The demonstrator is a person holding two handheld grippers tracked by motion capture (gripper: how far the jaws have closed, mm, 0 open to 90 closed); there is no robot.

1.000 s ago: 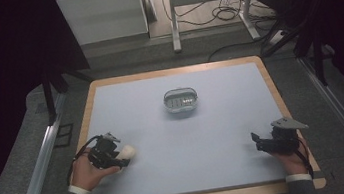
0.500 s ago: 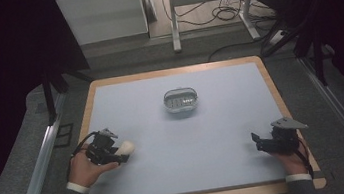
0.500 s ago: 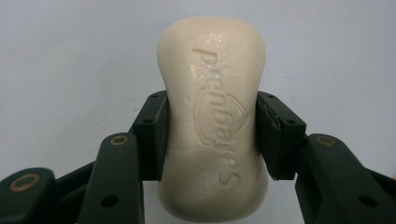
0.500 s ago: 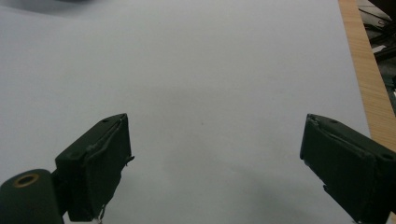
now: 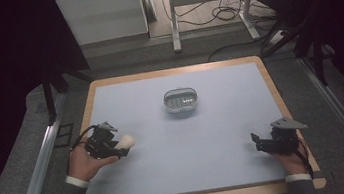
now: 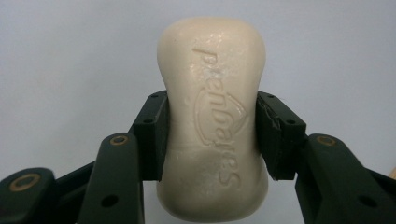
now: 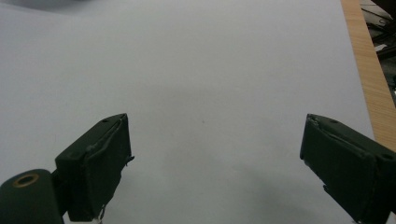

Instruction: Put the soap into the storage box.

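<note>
**Soap pinched at the waist, dish ahead and to the right**

The left gripper (image 6: 211,140) is clamped on a cream bar of soap (image 6: 212,121), its pads pressing the two narrowed sides of the bar at about mid-length. In the left gripper view the bar's long axis runs straight out along the jaws, so roughly half of it sticks out past the fingertips and the embossed face looks up at the camera (the lettering reads from the far end towards the gripper). From the high view the left gripper (image 5: 116,144) sits near the left edge of the table (image 5: 250,167), low over the pale surface, with the soap (image 5: 126,142) pointing towards the table's middle.

The likely destination is the small grey soap dish (image 5: 181,101), which lies well apart from the bar, farther up the table and to its right. The left hand (image 5: 85,164) is clearly the nearer one and already has the load. The dish's long side runs across the table, roughly in line with the bar's axis, so I judge little turning is needed before lowering it in.

The right gripper (image 5: 267,143) rests near the right edge with its jaws wide apart and nothing between them; its own view shows bare table (image 7: 210,93) between the fingers (image 7: 100,163).
</note>
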